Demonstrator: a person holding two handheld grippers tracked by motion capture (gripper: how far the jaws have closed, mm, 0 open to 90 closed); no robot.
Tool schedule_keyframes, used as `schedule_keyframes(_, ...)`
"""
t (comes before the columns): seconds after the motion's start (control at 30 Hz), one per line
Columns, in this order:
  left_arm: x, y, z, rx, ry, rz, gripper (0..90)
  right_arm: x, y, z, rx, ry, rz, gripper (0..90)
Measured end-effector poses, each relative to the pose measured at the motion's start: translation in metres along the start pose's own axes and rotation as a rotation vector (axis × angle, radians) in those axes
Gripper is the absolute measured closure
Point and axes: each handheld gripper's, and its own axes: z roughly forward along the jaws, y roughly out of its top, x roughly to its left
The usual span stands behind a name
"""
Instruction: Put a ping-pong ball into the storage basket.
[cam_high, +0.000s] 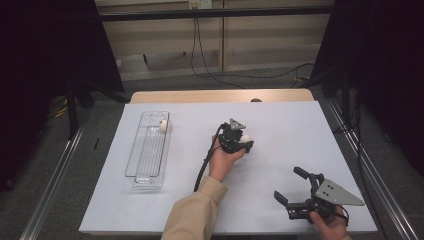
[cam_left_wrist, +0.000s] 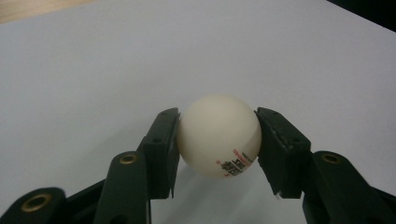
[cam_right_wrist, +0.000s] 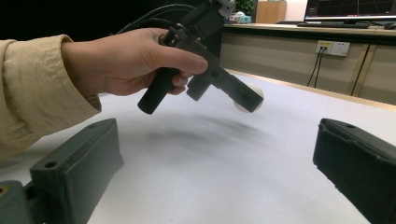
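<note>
While the left gripper (cam_left_wrist: 217, 144) is pinching the ping-pong ball (cam_left_wrist: 219, 135) across its widest part just above the worktop (cam_left_wrist: 93, 70), the light, smooth, crushable shell is likely needing only gentle, centred pressure.

White-covered table (cam_high: 280, 125) on grey floor (cam_high: 50, 165), wood-panelled wall (cam_high: 260, 35) behind, trailing cables (cam_high: 200, 55).

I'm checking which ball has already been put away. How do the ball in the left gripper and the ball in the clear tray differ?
The ball in the left gripper is clamped between the black jaws of the left gripper, lifted off the white sheet; the ball in the clear tray lies loose at the far end of the clear tray. The held one shows red and black print; any print on the tray one is too small to tell. Both are white, round and look alike in size.
</note>
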Motion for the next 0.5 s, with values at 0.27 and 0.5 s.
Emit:
schedule_keyframes(0.27,0.0016,-0.0028,-0.0038,0.001,-0.003,-0.008,51.2,-0.0003,0.0001,-0.0002,-0.001,-0.001,-0.001,0.4)
schedule_keyframes(0.5,0.0047,-0.0046,-0.008,0.005,0.002,0.001,51.2,-0.0002,0.0001,-0.0003,0.001,0.0,0.0,0.4)
